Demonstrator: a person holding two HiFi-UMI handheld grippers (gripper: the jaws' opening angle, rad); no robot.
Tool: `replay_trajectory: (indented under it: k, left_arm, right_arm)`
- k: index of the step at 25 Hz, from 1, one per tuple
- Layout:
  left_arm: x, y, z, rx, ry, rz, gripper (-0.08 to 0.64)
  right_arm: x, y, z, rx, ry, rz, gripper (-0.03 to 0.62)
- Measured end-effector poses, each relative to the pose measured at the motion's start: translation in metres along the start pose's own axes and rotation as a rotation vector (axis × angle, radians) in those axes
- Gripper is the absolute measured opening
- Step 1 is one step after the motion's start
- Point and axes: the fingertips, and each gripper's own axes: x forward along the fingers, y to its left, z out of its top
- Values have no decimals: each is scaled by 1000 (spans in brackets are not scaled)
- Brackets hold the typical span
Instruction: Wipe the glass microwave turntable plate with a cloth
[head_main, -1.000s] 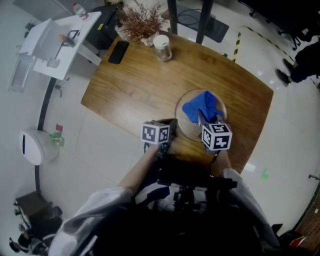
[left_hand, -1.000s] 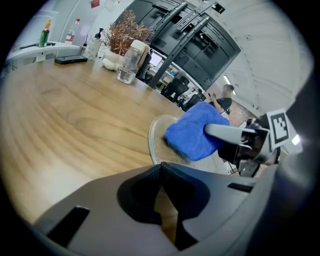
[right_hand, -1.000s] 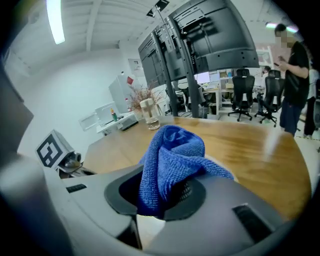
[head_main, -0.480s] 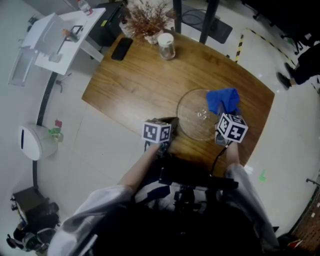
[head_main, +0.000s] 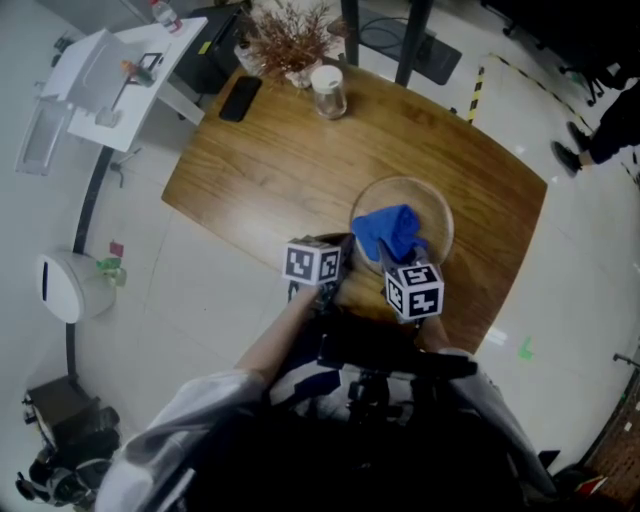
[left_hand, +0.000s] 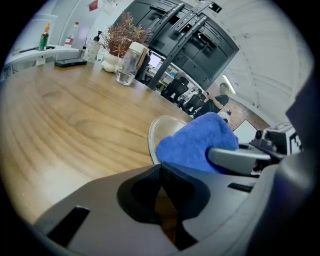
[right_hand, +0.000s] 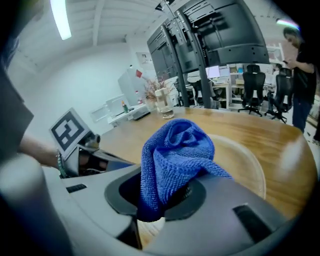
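The round glass turntable plate (head_main: 432, 214) lies on the wooden table (head_main: 270, 170) near its front edge. A blue cloth (head_main: 386, 230) rests on the plate's near left part, and my right gripper (head_main: 404, 256) is shut on it. In the right gripper view the cloth (right_hand: 172, 155) bunches up out of the jaws over the plate (right_hand: 246, 156). My left gripper (head_main: 345, 244) sits at the plate's left rim. In the left gripper view its jaws (left_hand: 160, 167) are closed together right where the plate's rim (left_hand: 159, 127) reaches them, beside the cloth (left_hand: 196, 142).
At the table's far edge stand a lidded glass jar (head_main: 328, 92), a vase of dried twigs (head_main: 290, 45) and a black phone (head_main: 241, 98). A white side table (head_main: 110, 70) is at the far left. A person (head_main: 600, 130) is on the floor to the right.
The right gripper carried the cloth from the plate's middle out to its right rim, then back across to the near left part. The left gripper stayed at the rim.
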Motion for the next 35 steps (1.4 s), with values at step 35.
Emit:
replay_trajectory:
  k: [35]
  left_arm:
    - [-3,-2,0,1,-16,-20,-6]
  right_arm:
    - [-39,-74,6,171,-97,-197,83]
